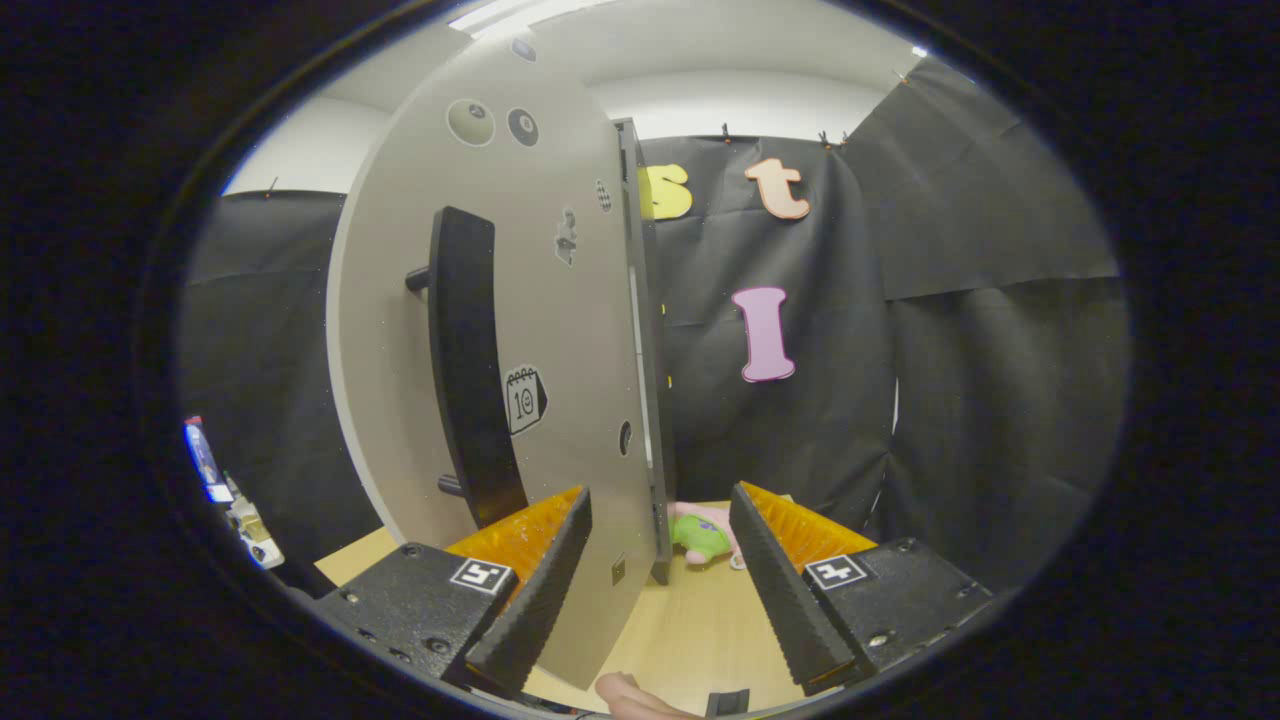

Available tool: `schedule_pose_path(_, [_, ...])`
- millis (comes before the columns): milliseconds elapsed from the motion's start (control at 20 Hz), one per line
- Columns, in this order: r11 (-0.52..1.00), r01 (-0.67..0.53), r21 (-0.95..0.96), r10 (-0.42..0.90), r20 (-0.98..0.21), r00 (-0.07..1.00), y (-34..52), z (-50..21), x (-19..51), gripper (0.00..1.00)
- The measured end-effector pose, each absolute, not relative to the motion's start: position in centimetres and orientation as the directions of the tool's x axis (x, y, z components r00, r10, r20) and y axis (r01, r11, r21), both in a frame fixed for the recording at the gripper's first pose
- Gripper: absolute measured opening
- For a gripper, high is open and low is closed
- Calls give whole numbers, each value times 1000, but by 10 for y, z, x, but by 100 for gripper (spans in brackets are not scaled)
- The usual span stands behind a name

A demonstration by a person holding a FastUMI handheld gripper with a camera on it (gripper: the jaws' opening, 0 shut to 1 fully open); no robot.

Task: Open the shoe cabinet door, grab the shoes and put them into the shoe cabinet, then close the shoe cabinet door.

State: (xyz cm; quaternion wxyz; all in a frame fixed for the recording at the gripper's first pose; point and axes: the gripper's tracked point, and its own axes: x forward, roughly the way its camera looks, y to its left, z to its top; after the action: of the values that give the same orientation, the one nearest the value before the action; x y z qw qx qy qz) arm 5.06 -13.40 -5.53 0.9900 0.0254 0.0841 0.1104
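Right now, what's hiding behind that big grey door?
Behind the cabinet door, just beyond the open gripper, a pink and green shoe peeks out on the wooden table. The door covers most of it, and anything else behind it.

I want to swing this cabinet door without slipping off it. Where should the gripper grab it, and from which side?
Judging by its shape, the black bar handle is best: it stands upright, off the door face on two posts, leaving a gap behind. Come at the face side, fingers across the bar's mid-height. The open hand-held gripper now straddles the door's free edge.
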Motion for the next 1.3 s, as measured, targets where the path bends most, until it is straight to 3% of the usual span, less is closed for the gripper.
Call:
schedule_pose_path(1050, [990, -141, -32, 141, 5, 990, -24, -68, 75, 92])
schedule_pose_path(1200, [974, -224, -19, 223, -53, 973, 25, -93, 87, 94])
schedule_pose_path(1300, [978, -209, -26, 206, -81, 975, 45, -107, 88, 95])
